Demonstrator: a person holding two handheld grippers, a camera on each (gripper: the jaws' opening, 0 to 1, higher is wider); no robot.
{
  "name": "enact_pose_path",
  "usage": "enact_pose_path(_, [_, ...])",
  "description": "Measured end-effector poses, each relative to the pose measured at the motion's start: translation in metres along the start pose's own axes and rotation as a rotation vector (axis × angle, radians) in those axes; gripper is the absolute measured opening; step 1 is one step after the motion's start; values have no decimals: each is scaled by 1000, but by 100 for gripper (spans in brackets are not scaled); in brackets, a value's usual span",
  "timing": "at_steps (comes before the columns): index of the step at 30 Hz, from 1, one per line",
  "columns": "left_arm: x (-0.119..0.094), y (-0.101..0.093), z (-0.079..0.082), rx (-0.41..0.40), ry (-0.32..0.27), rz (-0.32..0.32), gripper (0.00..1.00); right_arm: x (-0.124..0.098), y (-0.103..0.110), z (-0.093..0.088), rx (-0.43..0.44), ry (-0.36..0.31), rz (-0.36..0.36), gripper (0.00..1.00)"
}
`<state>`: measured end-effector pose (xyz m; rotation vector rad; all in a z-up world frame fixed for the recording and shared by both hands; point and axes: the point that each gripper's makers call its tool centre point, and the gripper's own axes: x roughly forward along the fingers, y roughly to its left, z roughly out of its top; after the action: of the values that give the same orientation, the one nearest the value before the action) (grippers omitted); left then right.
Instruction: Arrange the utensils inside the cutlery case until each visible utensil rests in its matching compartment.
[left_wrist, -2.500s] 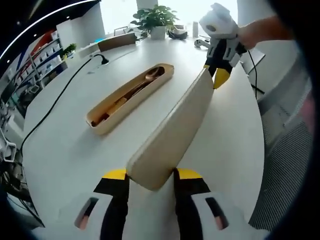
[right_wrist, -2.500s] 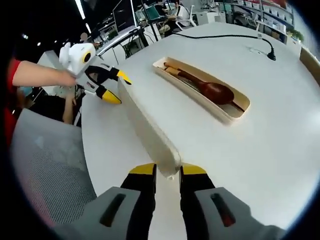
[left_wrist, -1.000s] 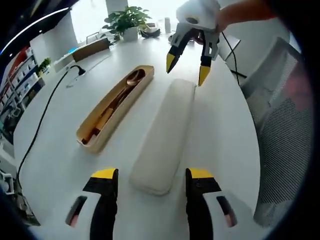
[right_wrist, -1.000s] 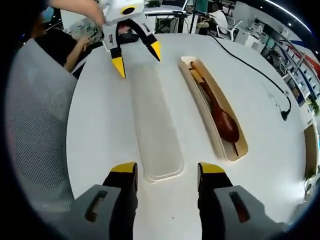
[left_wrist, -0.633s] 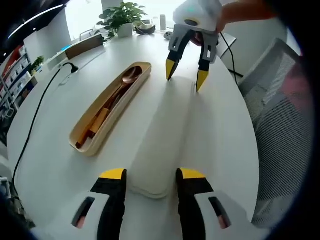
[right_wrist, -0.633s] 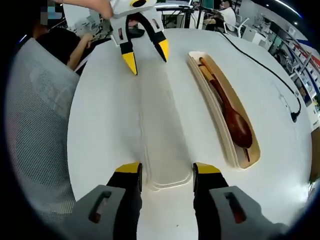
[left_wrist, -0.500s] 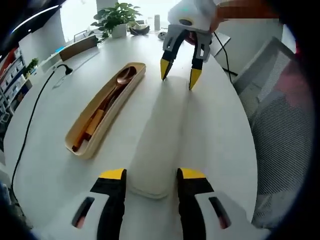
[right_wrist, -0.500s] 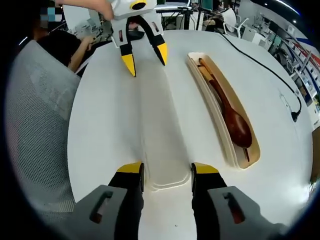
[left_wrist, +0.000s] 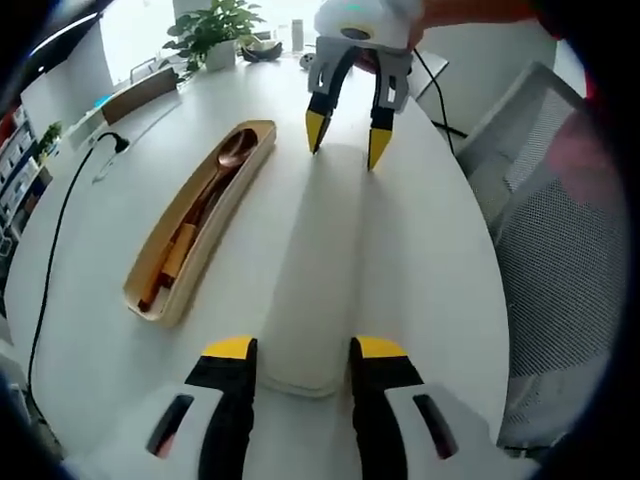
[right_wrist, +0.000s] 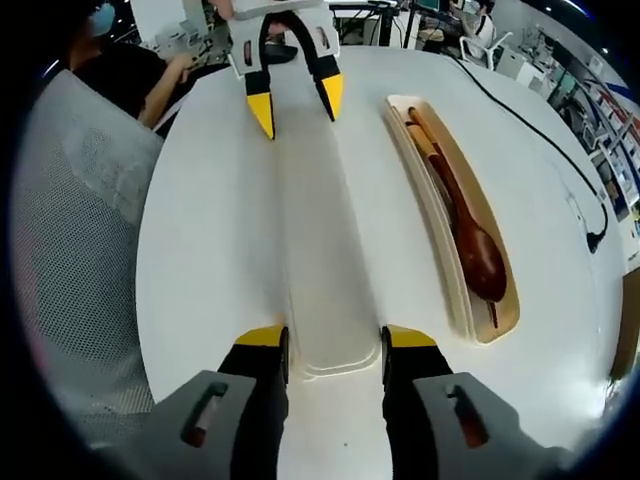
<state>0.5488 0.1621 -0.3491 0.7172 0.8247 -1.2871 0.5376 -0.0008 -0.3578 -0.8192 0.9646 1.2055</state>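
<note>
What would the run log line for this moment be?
lid: flat on table | left gripper, right gripper: open, one at each end | case: uncovered, spoon inside

White round table (left_wrist: 440, 270), and flat on it lies the long cream lid (left_wrist: 320, 270), running lengthways. Just beside it, apart, sits the open cutlery case (left_wrist: 195, 225), spoon (right_wrist: 478, 250) inside. A black cable (left_wrist: 55, 235) trails toward the far edge, where a potted plant (left_wrist: 210, 28) stands.
</note>
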Motion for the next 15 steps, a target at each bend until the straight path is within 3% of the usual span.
enact_pose_path(7, [-6,3,3,17,-4,11,38,-8,-1,3,-1,-14,-7,34])
enact_pose_path(15, [0,2,0,20,9,34,38,-2,0,0,-3,9,-24,34])
